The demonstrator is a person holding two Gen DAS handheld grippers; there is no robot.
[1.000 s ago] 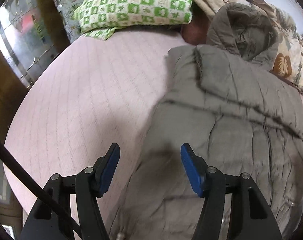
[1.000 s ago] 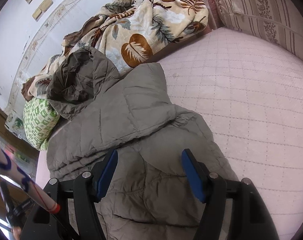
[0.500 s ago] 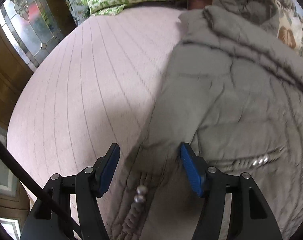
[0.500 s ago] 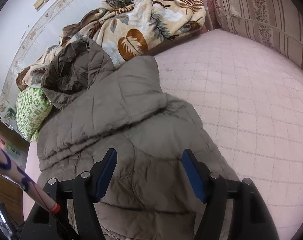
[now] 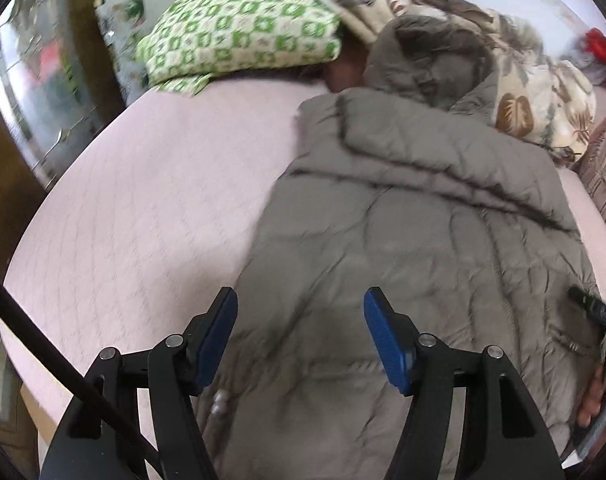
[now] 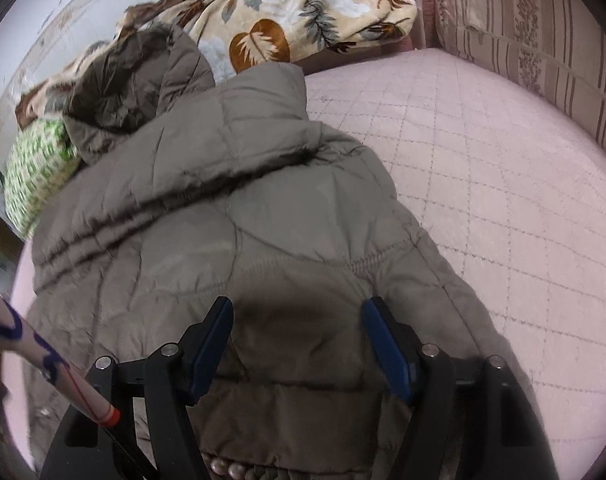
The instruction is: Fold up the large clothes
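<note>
A grey-brown quilted hooded jacket lies flat on the pink quilted bed, hood toward the pillows. It also fills the right wrist view. My left gripper is open and empty, hovering over the jacket's lower left edge. My right gripper is open and empty over the jacket's lower right part, near its hem with snap buttons. Part of the other hand and tool shows at the right edge of the left wrist view.
A green checked pillow and a leaf-print blanket lie at the head of the bed. A striped cushion stands along the right side. A wooden glazed door is at the left. Bare pink mattress lies right of the jacket.
The left gripper has pulled back and up from the jacket's hem, so more of the bed and pillow shows. The right gripper has moved slightly closer over the jacket. Both stay open.
</note>
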